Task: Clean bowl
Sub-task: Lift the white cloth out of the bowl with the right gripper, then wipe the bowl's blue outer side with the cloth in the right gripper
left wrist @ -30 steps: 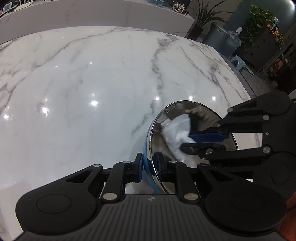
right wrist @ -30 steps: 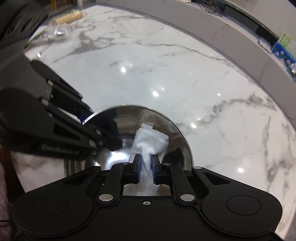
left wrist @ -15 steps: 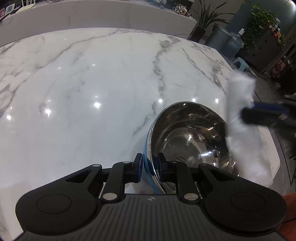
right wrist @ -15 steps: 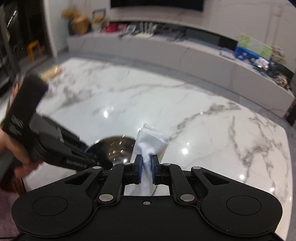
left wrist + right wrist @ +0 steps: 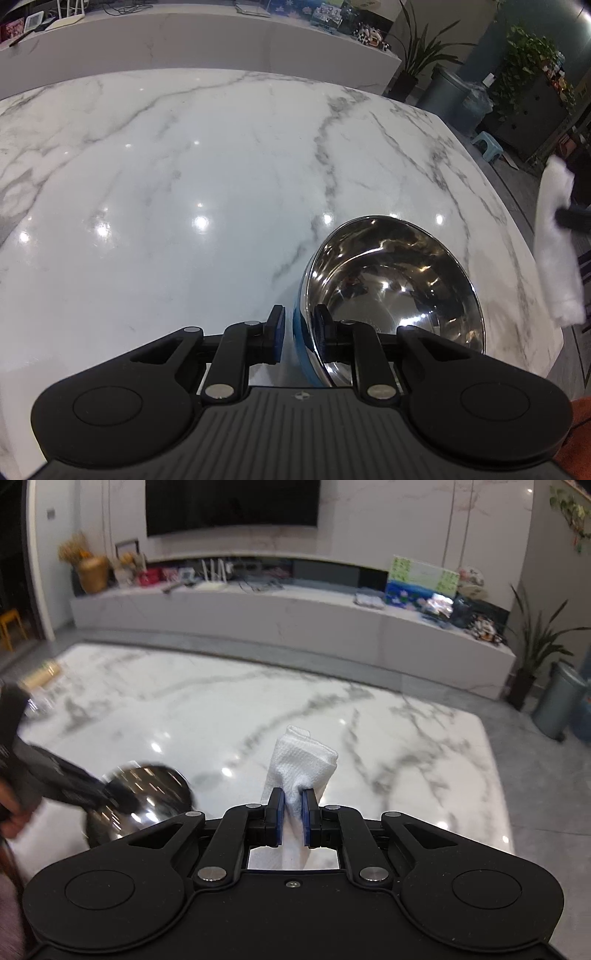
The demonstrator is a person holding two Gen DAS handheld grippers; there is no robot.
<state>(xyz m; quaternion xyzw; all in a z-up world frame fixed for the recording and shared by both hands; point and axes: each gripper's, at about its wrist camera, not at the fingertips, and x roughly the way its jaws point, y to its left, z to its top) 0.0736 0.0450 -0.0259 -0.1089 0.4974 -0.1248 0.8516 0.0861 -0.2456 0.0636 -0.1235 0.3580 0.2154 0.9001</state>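
Your left gripper [image 5: 298, 334] pinches the slick, shiny round steel bowl [image 5: 395, 291] by its thin near rim; your right gripper [image 5: 292, 814] clamps the soft white folded cloth [image 5: 301, 768].

Matte black left gripper [image 5: 298, 334] and right gripper [image 5: 292, 816], each with two round side discs, silver screw heads on jointed linkage arms, blue pads on the fingertips [image 5: 277, 814]. Ribbed black housing on the left one, smooth on the right.

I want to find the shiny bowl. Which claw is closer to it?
The left claw. It straddles the bowl's near rim, one finger inside, one outside. The right claw is up and off to the side, pinching the white cloth.
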